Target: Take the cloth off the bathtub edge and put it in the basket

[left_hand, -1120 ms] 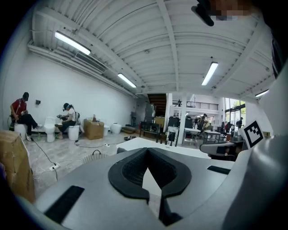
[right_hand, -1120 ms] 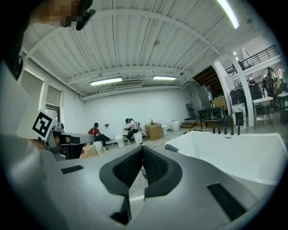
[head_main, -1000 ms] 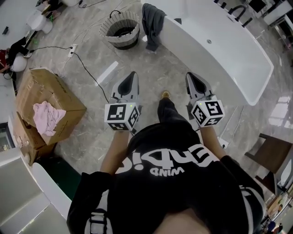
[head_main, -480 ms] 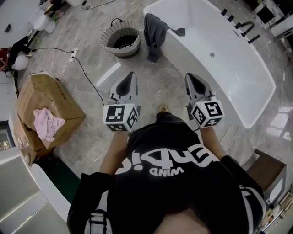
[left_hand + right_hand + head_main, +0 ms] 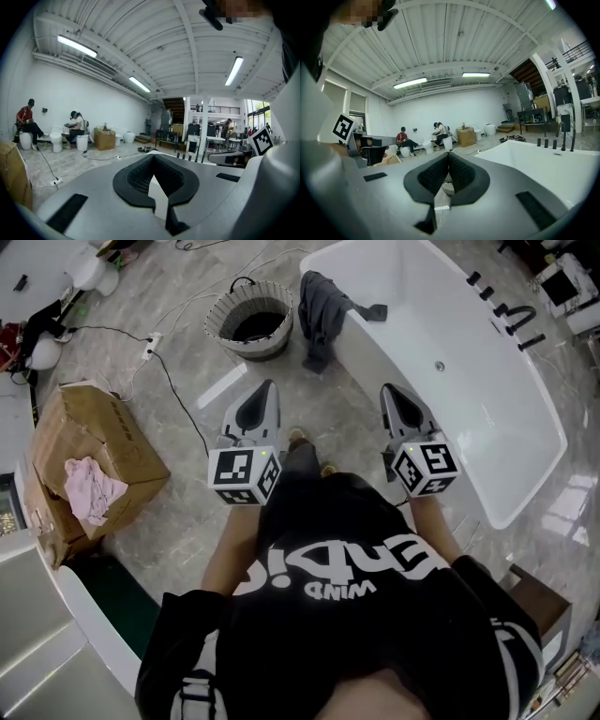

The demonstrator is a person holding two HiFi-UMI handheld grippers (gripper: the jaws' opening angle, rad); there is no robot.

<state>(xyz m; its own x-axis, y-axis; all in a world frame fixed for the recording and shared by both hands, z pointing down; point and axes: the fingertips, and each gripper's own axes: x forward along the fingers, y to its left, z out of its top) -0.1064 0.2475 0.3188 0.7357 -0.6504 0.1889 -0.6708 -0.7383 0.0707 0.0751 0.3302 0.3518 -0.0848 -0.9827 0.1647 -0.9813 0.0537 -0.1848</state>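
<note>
Fingers (image 5: pixel 136 177) of the left gripper (image 5: pixel 269 388) are closed tip to tip with nothing between them, as its own view confirms. The right gripper (image 5: pixel 387 390) is in the same condition: its fingers (image 5: pixel 461 172) meet at the front and carry nothing. In the head view both grippers are held level in front of the person's body, side by side and well apart, over the grey marbled floor (image 5: pixel 187 521), each pointing toward the far end of the room. The cloth (image 5: pixel 319 304), dark grey, is draped over the near end rim of the white bathtub (image 5: pixel 469 418); most of it hangs down the tub's outer side toward the floor, and a small corner lies along the rim to the right. Neither gripper touches it; both are well short of it. The basket (image 5: pixel 246 341), round with a ribbed pale wall and a dark interior, stands on the floor just left of the cloth and beside the tub end; its contents cannot be made out. A black cable (image 5: pixel 178 381) runs across the floor from a white power strip (image 5: pixel 150 343) toward the left gripper. To the left stands an open cardboard box (image 5: pixel 103 437) with a pink rag (image 5: pixel 89 488) lying in it. The right gripper view shows the tub rim and dark tap fittings (image 5: pixel 555 139) to its right.
</note>
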